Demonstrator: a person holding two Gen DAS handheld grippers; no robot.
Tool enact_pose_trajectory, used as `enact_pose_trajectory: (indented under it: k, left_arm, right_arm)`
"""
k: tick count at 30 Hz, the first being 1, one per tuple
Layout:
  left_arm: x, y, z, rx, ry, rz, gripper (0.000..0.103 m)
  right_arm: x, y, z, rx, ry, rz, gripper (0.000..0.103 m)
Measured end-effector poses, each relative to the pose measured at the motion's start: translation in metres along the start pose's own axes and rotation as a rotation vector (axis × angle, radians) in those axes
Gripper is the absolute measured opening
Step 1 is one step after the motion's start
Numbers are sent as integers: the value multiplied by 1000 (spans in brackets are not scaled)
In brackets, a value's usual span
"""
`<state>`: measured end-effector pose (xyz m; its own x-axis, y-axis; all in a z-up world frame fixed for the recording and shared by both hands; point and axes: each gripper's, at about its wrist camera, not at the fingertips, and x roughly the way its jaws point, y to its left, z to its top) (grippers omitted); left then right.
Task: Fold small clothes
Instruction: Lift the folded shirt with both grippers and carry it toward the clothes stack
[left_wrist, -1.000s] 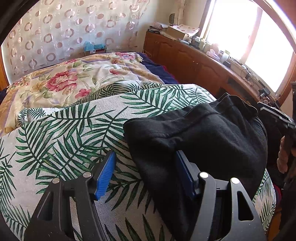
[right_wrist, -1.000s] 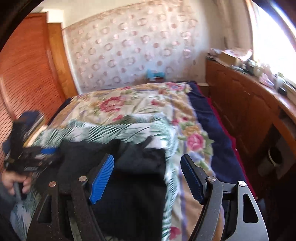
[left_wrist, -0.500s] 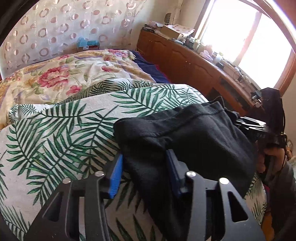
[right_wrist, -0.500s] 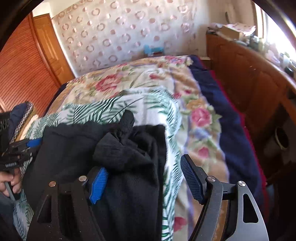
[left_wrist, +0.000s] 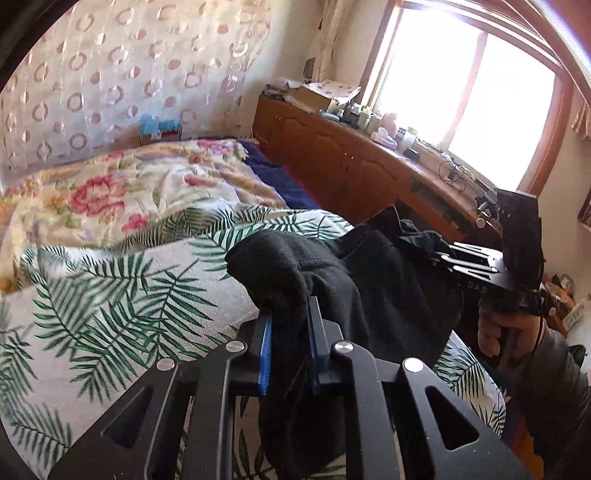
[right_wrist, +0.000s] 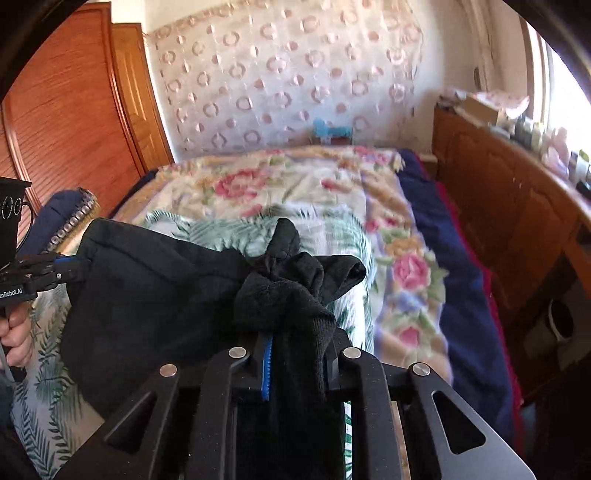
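A black garment (left_wrist: 388, 288) lies on the palm-leaf sheet (left_wrist: 110, 295) of the bed. My left gripper (left_wrist: 288, 325) is shut on its near-left corner, which bunches up above the blue pads. My right gripper (right_wrist: 295, 343) is shut on the other corner of the black garment (right_wrist: 159, 295), lifted and bunched above its fingers. Each gripper shows in the other's view: the right one at the right edge of the left wrist view (left_wrist: 443, 258), the left one at the left edge of the right wrist view (right_wrist: 70, 264). The cloth is raised and stretched between them.
A floral blanket (right_wrist: 295, 184) covers the far half of the bed, with a dark blue cover (right_wrist: 443, 240) along its right side. A wooden cabinet (left_wrist: 351, 166) with clutter runs under the window. A wooden wardrobe (right_wrist: 74, 110) stands on the left.
Both grippers closed from open onto corners of the black garment and lifted them. The cloth now bunches above the fingers.
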<state>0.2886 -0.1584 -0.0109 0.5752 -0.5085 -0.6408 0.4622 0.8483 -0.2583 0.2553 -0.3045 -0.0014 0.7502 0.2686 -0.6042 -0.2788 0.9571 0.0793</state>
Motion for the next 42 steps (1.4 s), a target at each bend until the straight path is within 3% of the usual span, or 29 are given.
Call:
enact_pose_trajectory:
  k: [2, 3, 8, 13, 23, 35, 42]
  left_arm:
    - [-14, -8, 1, 16, -26, -2, 12]
    - [-22, -12, 2, 29, -42, 8, 5]
    - [-51, -12, -1, 54, -90, 21, 5]
    - [-73, 7, -8, 16, -116, 26, 5]
    - [-159, 34, -22, -16, -257, 85, 5]
    - [-261, 115, -60, -152, -427, 286, 5]
    - [-285, 164, -89, -259, -481, 380, 5]
  right_arm:
    - [-10, 7, 0, -13, -30, 1, 17]
    - [-14, 11, 0, -22, -43, 0, 17]
    - [-31, 36, 2, -79, -109, 0, 17]
    - [-37, 62, 1, -152, -148, 1, 16]
    - [-49, 102, 13, -256, -213, 57, 16]
    - [3, 196, 76, -475, -314, 248, 16]
    - [65, 256, 125, -620, -326, 363, 16]
